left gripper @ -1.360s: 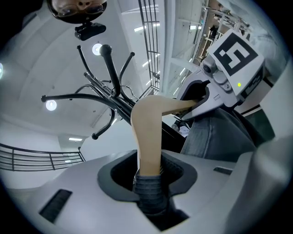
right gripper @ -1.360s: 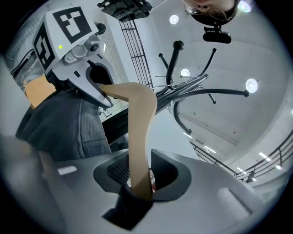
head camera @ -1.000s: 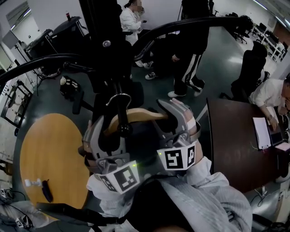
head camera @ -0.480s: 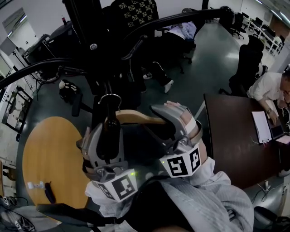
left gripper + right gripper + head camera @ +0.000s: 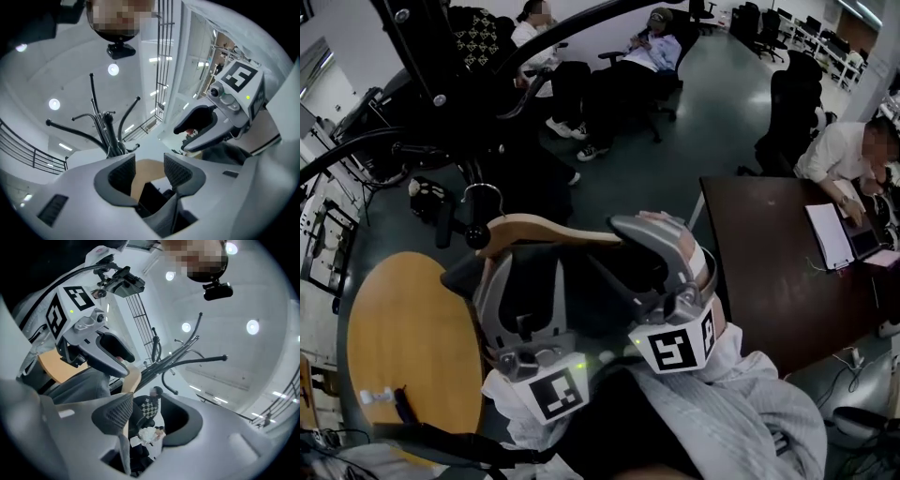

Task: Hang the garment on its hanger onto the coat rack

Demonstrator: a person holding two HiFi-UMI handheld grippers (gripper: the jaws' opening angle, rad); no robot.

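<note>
A wooden hanger (image 5: 548, 230) carries a dark garment (image 5: 581, 281). Its metal hook (image 5: 483, 192) sits just above a knob-ended arm (image 5: 476, 234) of the black coat rack (image 5: 422, 56); I cannot tell whether it rests on the arm. My left gripper (image 5: 523, 281) is shut on the hanger, whose wood (image 5: 145, 173) shows between its pads (image 5: 123, 171). My right gripper (image 5: 652, 244) is at the hanger's right end. Its jaws are closing from wide with nothing between them (image 5: 152, 413); the wood (image 5: 133, 378) lies outside its left pad. The rack's arms (image 5: 178, 359) spread overhead.
A round wooden table (image 5: 403, 347) is at lower left. A dark desk (image 5: 769, 272) stands at right, with a person (image 5: 844, 155) at a laptop. Several people sit in chairs (image 5: 628, 66) at the back. Black office chairs (image 5: 787, 112) stand on the floor beyond.
The hanger has moved left across the view; its hook has gone from in front of the rack's pole to beside the knobbed arm. The right gripper's tip has come off the hanger's end.
</note>
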